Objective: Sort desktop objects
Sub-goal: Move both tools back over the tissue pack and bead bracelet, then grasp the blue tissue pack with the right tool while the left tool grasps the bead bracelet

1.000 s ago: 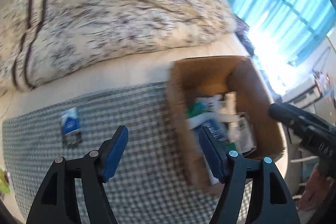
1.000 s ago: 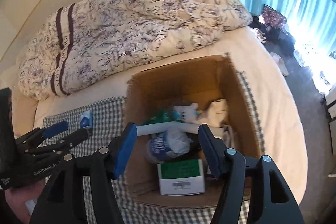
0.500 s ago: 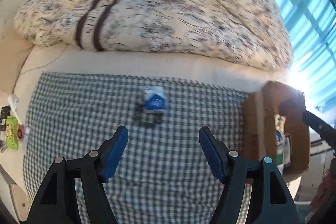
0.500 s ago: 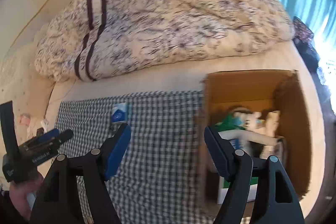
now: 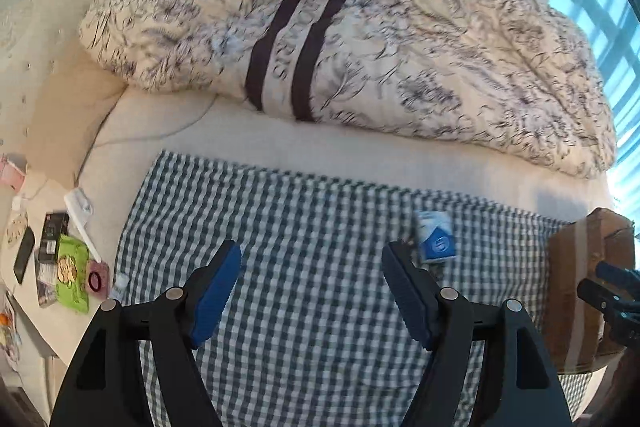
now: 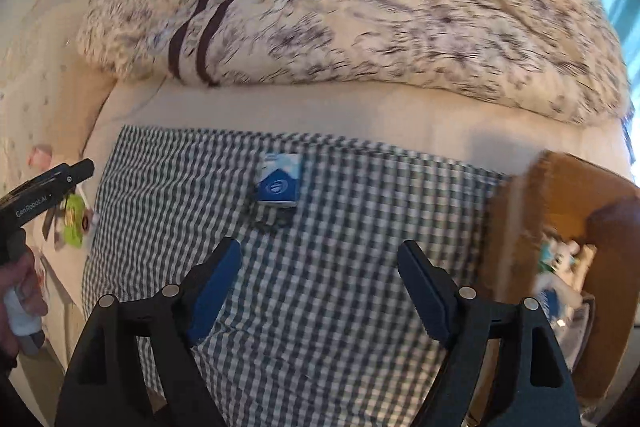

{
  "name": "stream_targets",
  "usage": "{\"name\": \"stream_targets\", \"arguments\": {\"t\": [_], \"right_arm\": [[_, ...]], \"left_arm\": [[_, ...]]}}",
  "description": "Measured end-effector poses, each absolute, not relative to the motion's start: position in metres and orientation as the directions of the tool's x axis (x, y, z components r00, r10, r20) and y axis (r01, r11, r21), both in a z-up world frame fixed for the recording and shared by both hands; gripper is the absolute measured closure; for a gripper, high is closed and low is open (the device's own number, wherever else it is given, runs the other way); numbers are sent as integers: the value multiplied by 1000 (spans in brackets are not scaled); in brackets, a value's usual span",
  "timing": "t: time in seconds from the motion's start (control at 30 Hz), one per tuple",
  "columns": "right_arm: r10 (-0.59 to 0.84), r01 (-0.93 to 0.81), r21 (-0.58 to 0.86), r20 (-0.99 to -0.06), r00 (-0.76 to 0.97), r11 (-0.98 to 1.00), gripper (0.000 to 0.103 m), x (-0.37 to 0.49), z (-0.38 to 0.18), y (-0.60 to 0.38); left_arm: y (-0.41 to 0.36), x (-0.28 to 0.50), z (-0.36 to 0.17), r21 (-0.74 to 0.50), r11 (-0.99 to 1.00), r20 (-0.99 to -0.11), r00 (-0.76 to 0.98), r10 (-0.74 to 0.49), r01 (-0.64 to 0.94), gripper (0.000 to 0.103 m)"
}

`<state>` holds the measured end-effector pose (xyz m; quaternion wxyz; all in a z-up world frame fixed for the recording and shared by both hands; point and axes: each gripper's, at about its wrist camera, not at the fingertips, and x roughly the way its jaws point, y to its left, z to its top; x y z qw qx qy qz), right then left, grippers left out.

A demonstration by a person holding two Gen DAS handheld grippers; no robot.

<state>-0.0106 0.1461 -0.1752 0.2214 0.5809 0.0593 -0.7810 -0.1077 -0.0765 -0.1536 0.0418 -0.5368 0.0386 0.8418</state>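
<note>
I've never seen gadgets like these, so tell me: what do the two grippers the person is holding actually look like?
Both look alike. The left gripper and the right gripper each have two angular black plastic arms with silver rivets at the joints and ridged blue pads on the inner faces. Seen from the right wrist camera, the left gripper's black body bears white lettering, seemingly "GenRobot.AI". No cables show.

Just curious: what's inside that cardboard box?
The box holds blurred white, green and blue items; its walls and the right gripper hide the rest.
</note>
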Motion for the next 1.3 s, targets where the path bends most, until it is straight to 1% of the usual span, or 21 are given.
{"name": "stream_targets", "arguments": {"t": [0.17,0.37,0.53,0.67,0.7,0.73,0.77,0.87,0.93,0.97,1.07,1.13,1.3], "right_arm": [[-285,449,200,-949,-130,-871,22,-27,-215,106],[-238,519,141,-963,-127,-843,22,-47,-254,63],[-200,496,125,-975,-100,-859,23,-75,-293,50],[-174,481,122,-983,-66,-868,23,-89,-323,44],[-165,483,116,-984,-60,-868,24,-90,-329,43],[-161,484,117,-986,-50,-867,31,-90,-335,42],[-161,484,122,-986,-41,-866,34,-91,-341,41],[-179,491,156,-984,0,-857,38,-89,-354,39],[-219,504,203,-975,28,-840,58,-86,-357,38],[-229,517,210,-973,29,-830,64,-83,-356,37],[-219,570,172,-976,-14,-804,70,-77,-347,38],[-228,572,168,-973,-34,-803,78,-74,-340,45],[-285,471,224,-957,-60,-853,81,-83,-322,83]], "left_arm": [[-78,-98,-188,10,-992,-930,-367,38,-127,27],[-73,-93,-220,7,-983,-943,-328,54,-183,27],[-65,-99,-246,2,-978,-951,-303,63,-211,27],[-58,-108,-268,-16,-979,-956,-284,75,-202,27],[-57,-110,-273,-22,-980,-957,-278,78,-198,27],[-55,-112,-278,-27,-981,-958,-274,80,-194,27],[-53,-114,-283,-31,-981,-959,-270,83,-190,27],[-46,-118,-297,-44,-982,-962,-257,92,-186,27],[-40,-120,-305,-47,-981,-964,-249,94,-190,27],[-37,-121,-309,-49,-980,-965,-245,96,-193,27],[-29,-123,-316,-57,-978,-965,-239,106,-203,27],[-22,-124,-319,-61,-975,-965,-237,111,-212,27],[-1,-130,-331,-71,-968,-965,-228,127,-242,27]]}}
